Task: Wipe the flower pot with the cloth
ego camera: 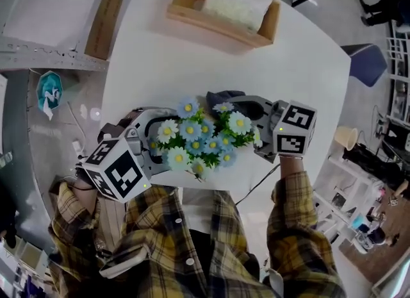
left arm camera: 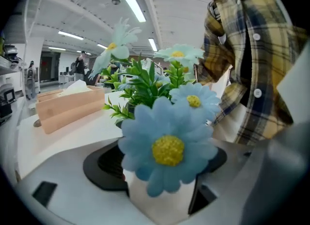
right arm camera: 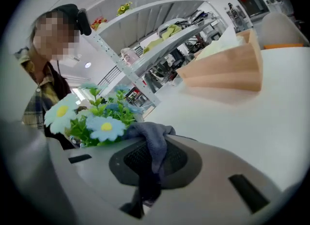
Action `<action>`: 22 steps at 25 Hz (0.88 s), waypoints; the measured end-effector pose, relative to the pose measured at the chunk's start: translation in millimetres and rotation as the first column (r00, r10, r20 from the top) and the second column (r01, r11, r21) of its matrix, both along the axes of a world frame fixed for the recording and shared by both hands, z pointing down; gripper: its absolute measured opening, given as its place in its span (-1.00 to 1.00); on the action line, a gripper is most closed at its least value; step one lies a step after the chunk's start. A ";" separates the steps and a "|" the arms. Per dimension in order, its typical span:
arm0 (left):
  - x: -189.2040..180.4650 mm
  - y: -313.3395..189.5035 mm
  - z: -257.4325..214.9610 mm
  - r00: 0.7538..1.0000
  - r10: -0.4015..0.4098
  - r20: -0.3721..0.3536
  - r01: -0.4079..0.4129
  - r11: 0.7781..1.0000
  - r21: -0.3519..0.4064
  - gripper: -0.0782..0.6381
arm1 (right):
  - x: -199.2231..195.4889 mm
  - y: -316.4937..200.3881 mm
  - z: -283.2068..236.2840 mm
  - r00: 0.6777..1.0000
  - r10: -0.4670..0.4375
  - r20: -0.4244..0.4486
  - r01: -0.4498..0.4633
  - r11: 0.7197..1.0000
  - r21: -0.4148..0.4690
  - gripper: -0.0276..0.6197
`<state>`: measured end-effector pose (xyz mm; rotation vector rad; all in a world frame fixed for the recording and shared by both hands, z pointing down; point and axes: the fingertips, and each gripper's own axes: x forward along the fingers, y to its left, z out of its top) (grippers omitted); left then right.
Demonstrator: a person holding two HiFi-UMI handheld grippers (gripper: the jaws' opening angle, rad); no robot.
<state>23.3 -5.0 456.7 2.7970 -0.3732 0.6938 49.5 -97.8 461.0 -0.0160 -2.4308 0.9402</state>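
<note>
While the jaws of the left gripper [ego camera: 148,151] clamp the white flower pot [left arm camera: 157,207], apparently to steady it at the counter's [ego camera: 192,66] near edge, the right gripper [ego camera: 259,130] pinches the grey cloth [right arm camera: 152,144] beside the flowers [ego camera: 198,138], likely ready to wipe

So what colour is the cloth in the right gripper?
Greyish blue. The cloth shows best in the right gripper view.

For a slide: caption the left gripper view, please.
Left tongs clamp a white pot of blue daisies, wooden box behind.
</note>
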 end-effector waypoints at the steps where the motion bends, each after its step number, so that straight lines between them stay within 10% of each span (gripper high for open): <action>1: 1.6 -0.7 -0.2 1.000 0.030 0.000 -0.030 1.000 0.002 0.32 | -2.2 0.7 0.4 0.999 -0.041 0.005 0.041 0.999 -0.012 -0.84; 12: 9.5 -2.6 3.2 0.975 0.223 0.025 -0.223 0.975 -0.022 0.32 | -34.1 9.5 8.0 0.963 -0.269 -0.018 0.268 0.962 -0.058 -0.84; 18: -8.0 1.5 7.3 0.999 -0.016 0.039 0.017 0.999 -0.035 0.32 | -27.1 7.7 6.4 0.984 -0.178 -0.013 0.178 0.984 -0.027 -0.84; 22: -30.1 15.5 21.7 0.971 -0.215 0.103 0.221 0.974 -0.049 0.32 | -17.9 5.0 8.6 0.997 -0.068 -0.020 0.068 0.998 -0.008 -0.84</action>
